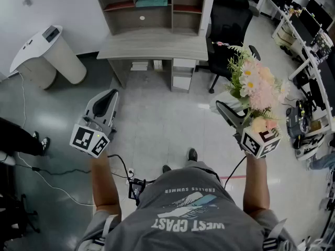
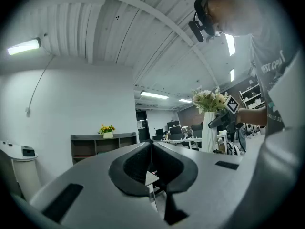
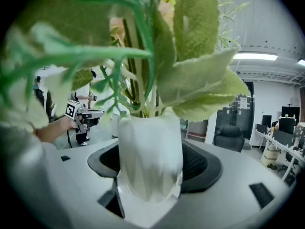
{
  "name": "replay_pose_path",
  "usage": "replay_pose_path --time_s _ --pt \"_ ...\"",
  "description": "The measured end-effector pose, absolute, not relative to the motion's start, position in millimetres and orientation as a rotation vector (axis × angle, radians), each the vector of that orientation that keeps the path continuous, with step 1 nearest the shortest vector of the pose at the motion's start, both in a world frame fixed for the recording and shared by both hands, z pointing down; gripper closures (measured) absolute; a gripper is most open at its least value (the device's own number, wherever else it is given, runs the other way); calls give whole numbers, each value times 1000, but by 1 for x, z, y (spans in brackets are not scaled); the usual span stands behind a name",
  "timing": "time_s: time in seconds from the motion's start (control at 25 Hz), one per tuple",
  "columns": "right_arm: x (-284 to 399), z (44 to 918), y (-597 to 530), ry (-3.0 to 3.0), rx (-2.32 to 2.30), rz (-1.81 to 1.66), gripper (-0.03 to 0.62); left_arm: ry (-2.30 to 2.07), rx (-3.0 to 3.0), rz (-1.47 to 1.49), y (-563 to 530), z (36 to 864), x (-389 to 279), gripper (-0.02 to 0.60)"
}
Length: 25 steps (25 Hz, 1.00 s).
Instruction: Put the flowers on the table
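Note:
A white vase [image 3: 150,151] of pink, cream and green flowers [image 1: 254,85] sits between the jaws of my right gripper [image 1: 236,113], which is shut on it and holds it in the air above the floor. Its big green leaves [image 3: 200,56] fill the top of the right gripper view. From the left gripper view the vase [image 2: 208,130] shows upright at the right. My left gripper [image 1: 110,95] is held out at the left, its jaws together [image 2: 151,149] with nothing in them. The grey desk [image 1: 154,45] with a shelf unit stands ahead.
A black office chair [image 1: 230,17] stands right of the desk. A white rounded kiosk [image 1: 47,51] is at the far left. Cables [image 1: 47,182] trail on the floor at my left. Crowded workstations [image 1: 309,41] line the right side. A small yellow flower pot [image 2: 106,130] tops a far shelf.

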State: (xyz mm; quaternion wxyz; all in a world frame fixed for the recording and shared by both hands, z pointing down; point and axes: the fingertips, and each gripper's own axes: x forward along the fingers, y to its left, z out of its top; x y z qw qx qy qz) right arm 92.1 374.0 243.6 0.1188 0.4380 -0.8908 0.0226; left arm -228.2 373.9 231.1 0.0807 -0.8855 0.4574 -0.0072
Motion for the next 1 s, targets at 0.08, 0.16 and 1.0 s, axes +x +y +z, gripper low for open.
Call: replay_pose_path --time_s 0.08,0.16,1.0 --pt "91 247 373 -2595 1279 59 237 1371 -2647 -21 373 233 -229 557" --pt "90 249 371 -2591 1277 57 237 1373 -2648 -20 372 235 -230 557" --pt "57 251 338 -2622 1242 107 237 1369 -2695 9 338 258 -248 557"
